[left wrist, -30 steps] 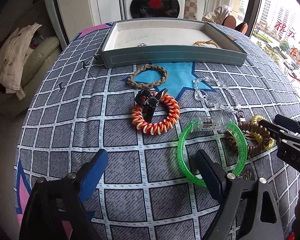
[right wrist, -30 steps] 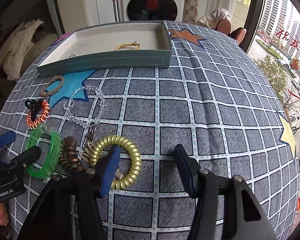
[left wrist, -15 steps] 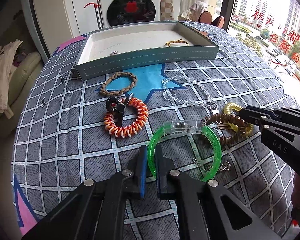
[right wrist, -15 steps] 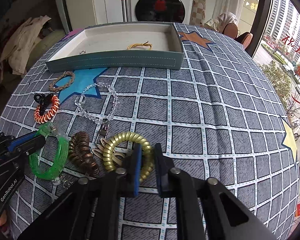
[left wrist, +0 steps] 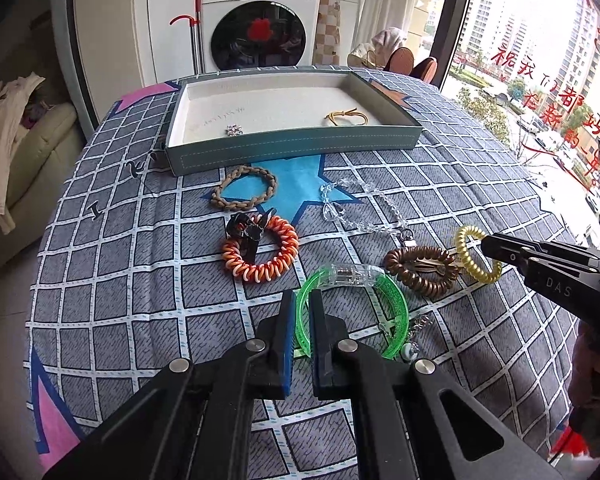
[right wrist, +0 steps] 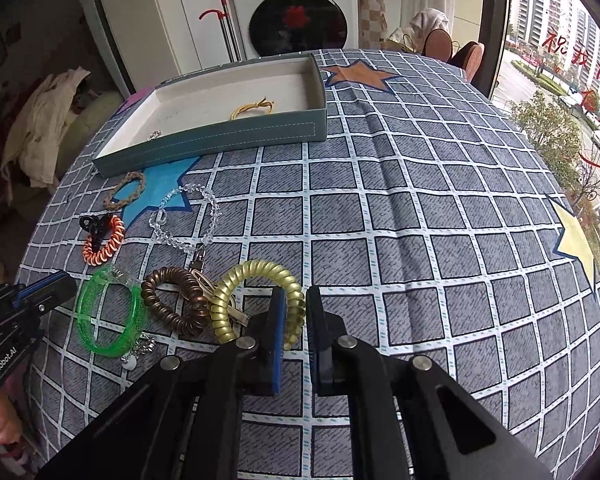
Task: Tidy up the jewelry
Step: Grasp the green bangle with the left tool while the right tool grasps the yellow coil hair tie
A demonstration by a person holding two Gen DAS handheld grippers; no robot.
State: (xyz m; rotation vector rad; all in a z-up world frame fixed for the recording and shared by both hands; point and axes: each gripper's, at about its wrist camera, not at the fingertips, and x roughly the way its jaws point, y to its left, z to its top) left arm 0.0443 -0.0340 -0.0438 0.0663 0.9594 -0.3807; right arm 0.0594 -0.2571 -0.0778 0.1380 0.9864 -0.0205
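My left gripper [left wrist: 302, 298] is shut on the near rim of the green bangle [left wrist: 394, 308], which lies on the cloth. My right gripper [right wrist: 296, 300] is shut on the yellow coil hair tie [right wrist: 256, 272]. In the right wrist view the green bangle [right wrist: 112, 312] lies left of a brown coil tie [right wrist: 172, 300]. In the left wrist view the brown coil tie [left wrist: 420, 270] and the yellow coil tie [left wrist: 468, 252] lie right of the bangle. The teal jewelry tray [left wrist: 292, 152] at the back holds a yellow cord [left wrist: 346, 116] and a small sparkly piece [left wrist: 234, 131].
An orange coil bracelet with a black clip [left wrist: 260, 252], a tan braided bracelet [left wrist: 244, 188] and a clear bead chain [left wrist: 360, 208] lie between the grippers and the tray. A small charm chain [left wrist: 414, 336] lies by the bangle. The tray [right wrist: 220, 136] has low walls.
Both grippers went from wide open to shut: the left closed on the green bangle's rim, the right on the yellow coil tie. Both views have pulled back and up slightly.
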